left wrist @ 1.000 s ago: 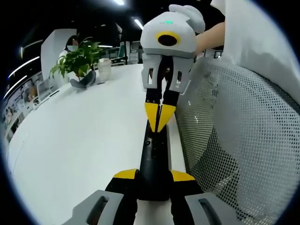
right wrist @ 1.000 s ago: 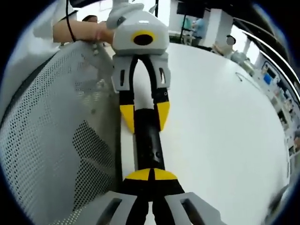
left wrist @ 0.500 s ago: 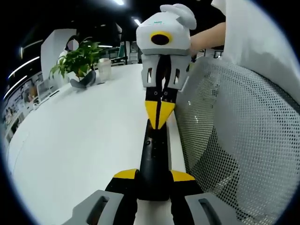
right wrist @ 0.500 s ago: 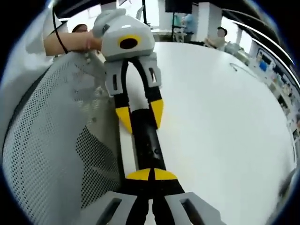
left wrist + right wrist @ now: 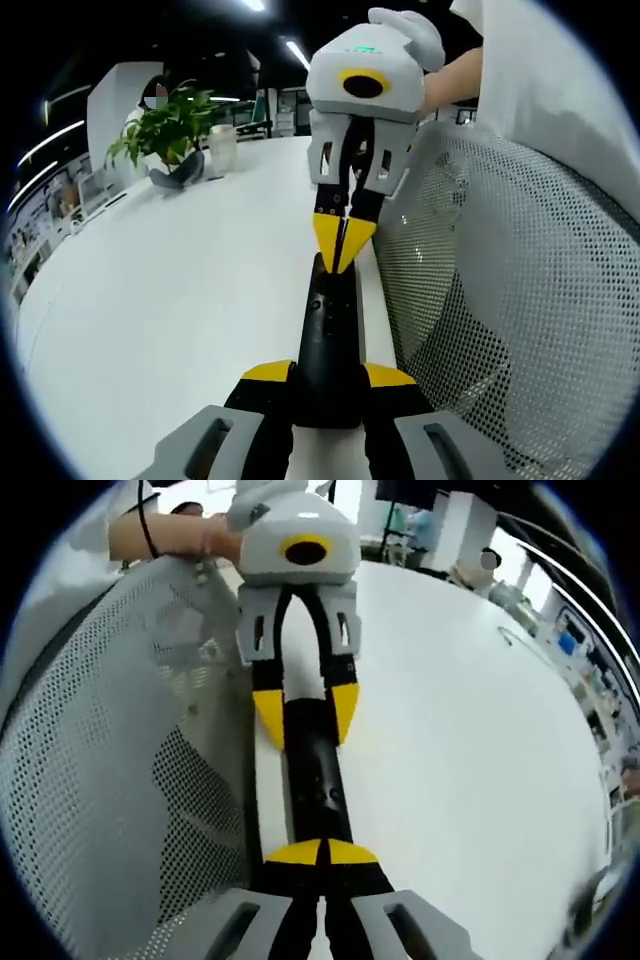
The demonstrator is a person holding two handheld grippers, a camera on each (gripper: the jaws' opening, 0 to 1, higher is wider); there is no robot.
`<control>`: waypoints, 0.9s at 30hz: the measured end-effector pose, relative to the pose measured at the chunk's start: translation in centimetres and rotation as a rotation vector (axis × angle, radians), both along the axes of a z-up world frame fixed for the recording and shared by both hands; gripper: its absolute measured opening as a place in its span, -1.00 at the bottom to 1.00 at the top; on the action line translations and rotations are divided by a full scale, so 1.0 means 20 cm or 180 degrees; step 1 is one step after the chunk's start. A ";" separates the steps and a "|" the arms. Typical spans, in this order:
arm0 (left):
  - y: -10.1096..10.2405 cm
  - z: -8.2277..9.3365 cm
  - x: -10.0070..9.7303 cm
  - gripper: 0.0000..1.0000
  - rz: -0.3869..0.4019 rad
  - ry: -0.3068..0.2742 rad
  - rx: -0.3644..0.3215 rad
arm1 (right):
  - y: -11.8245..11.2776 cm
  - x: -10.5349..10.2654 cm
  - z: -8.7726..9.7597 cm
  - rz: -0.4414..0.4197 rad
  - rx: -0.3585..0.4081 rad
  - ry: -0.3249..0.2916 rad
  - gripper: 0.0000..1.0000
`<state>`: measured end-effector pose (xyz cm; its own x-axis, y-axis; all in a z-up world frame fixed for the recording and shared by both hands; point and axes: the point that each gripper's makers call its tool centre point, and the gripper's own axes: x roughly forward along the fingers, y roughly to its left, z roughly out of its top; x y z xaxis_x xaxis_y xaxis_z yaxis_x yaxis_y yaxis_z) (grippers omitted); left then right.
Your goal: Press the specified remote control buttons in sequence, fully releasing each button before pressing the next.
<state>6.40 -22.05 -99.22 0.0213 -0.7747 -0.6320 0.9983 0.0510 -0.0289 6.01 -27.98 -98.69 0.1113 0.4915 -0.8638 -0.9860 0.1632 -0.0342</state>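
- Left gripper [image 5: 328,385]: jaws clamped on the near end of the black remote control [image 5: 330,335], which lies along the near edge of the white worktop [image 5: 180,300]; in the right gripper view the same clamp appears from the far side [image 5: 305,712].
- Right gripper [image 5: 340,245]: yellow tips pressed together to a single point, resting at the far end of the remote; in its own view [image 5: 320,855] the joined tips cover that end. Whether a button is pressed cannot be told.
- Risk, pressing: a push off the remote's centre line would likely roll or skid the narrow body in the clamp, so the tips land beside the target button.
- Risk, release: too small a lift could leave a button half held before the next press.
- Edges: the worktop edge runs just beside the remote; a mesh chair back [image 5: 500,300] stands close against that side, leaving little room there.
- Open room: broad bare worktop on the other side, with a potted plant [image 5: 165,135] well apart.
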 end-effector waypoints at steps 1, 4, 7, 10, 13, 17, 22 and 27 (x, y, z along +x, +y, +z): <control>0.00 0.00 0.00 -0.51 -0.0001 -0.0002 0.0000 | 0.00 0.00 0.00 -0.0142 0.0134 0.0053 -1.00; 0.00 0.00 0.00 -0.51 0.0000 -0.0005 0.0001 | 0.00 0.01 0.01 -0.0369 0.0432 0.0145 -1.00; 0.00 0.00 0.00 -0.51 0.0002 -0.0005 -0.0001 | 0.00 0.01 0.02 -0.0522 0.0576 0.0286 -1.00; 0.00 0.00 0.00 -0.51 0.0000 -0.0001 -0.0002 | 0.02 0.02 0.02 -0.0497 0.0579 0.0319 -1.00; 0.00 0.00 0.00 -0.51 0.0001 -0.0004 -0.0001 | 0.05 0.00 0.01 -0.0300 0.0531 0.0224 -1.00; 0.00 0.00 0.00 -0.51 0.0005 0.0004 -0.0006 | 0.06 0.00 0.00 -0.0027 0.0195 0.0042 -1.00; 0.00 0.00 0.00 -0.51 -0.0013 -0.0002 0.0009 | 0.07 0.00 0.00 -0.0010 0.0085 -0.0025 -1.00; 0.00 0.00 0.00 -0.51 -0.0009 -0.0009 0.0006 | 0.08 0.01 0.01 -0.0217 0.0391 0.0052 -1.00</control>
<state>6.40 -22.09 -99.21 0.0208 -0.7736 -0.6333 0.9985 0.0482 -0.0260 6.28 -26.45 -98.41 0.1344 0.5855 -0.7994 -0.9728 0.2317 0.0062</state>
